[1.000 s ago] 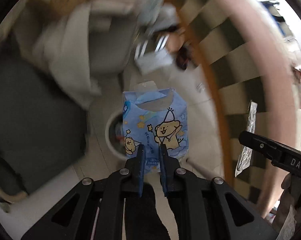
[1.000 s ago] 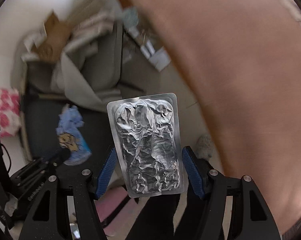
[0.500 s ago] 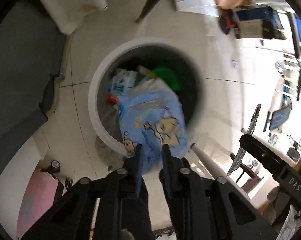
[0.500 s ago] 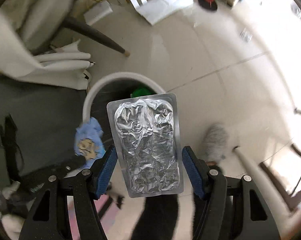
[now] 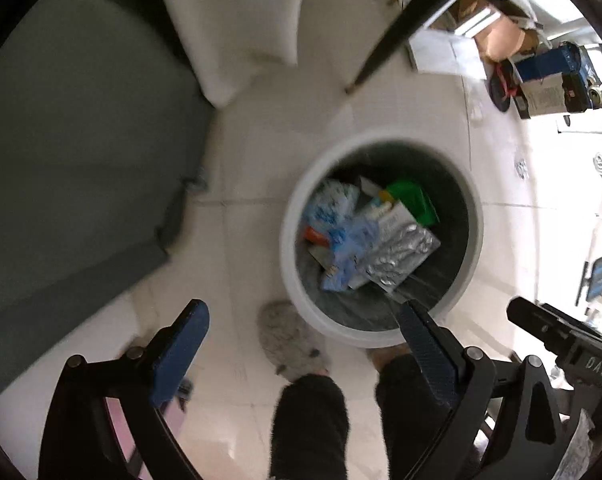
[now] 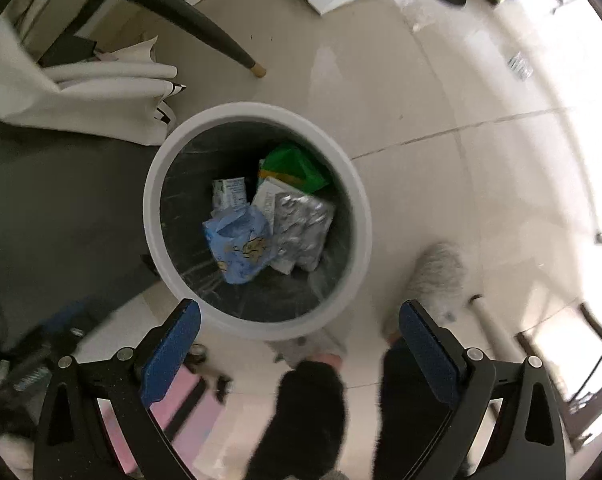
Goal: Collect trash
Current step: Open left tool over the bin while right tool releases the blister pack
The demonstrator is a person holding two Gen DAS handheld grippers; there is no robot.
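A round white trash bin (image 6: 257,328) with a dark liner stands on the tiled floor; it also shows in the left wrist view (image 5: 477,236). Inside lie a blue cartoon-print wrapper (image 6: 239,248), also in the left wrist view (image 5: 347,254), a crumpled silver foil pack (image 6: 303,230), also in the left wrist view (image 5: 397,256), a green packet (image 6: 293,166) and other litter. My left gripper (image 5: 303,328) is open and empty above the bin's near rim. My right gripper (image 6: 299,330) is open and empty above the bin's near rim.
A dark chair leg (image 6: 205,38) slants to the floor behind the bin. White rolled cloth (image 6: 113,80) and a dark grey mat (image 6: 53,208) lie left. Grey furry slippers (image 6: 437,276) and black-trousered legs (image 6: 301,416) are near me. Boxes and papers (image 5: 541,80) lie beyond.
Both grippers have opened. The blue wrapper and the silver foil pack have dropped from them into the bin.
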